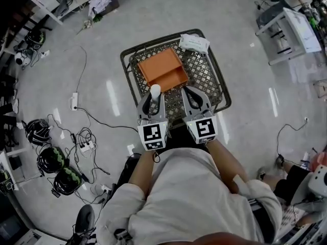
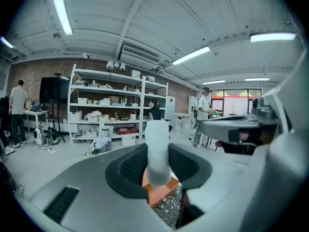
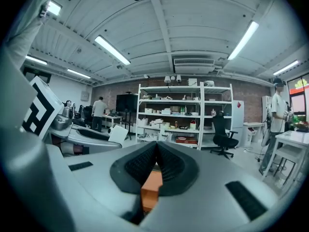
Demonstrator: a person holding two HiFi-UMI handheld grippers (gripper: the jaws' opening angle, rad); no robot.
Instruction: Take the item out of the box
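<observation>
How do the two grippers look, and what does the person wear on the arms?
The left gripper and the right gripper both have light grey, curved shells. Their fingers carry black ribbed pads. Each gripper ends in a white cube with black square markers. The person wears a light shirt with short sleeves.

— Entry one, head view?
— Mounted above the person and facing steeply down. It takes in the mesh table and the floor, with both grippers close under the lens.
— Entry two, left gripper view?
— Rides the left gripper and looks along its jaws, near level, toward distant shelving. The jaws are very near and fill the lower frame.
— Entry three, right gripper view?
— Rides the right gripper, with the same heading and the same shelving.
— Shared?
— Orange box: all three views. White cylinder: head view from above, left gripper view at close range. Each gripper view catches the other gripper at its edge.
</observation>
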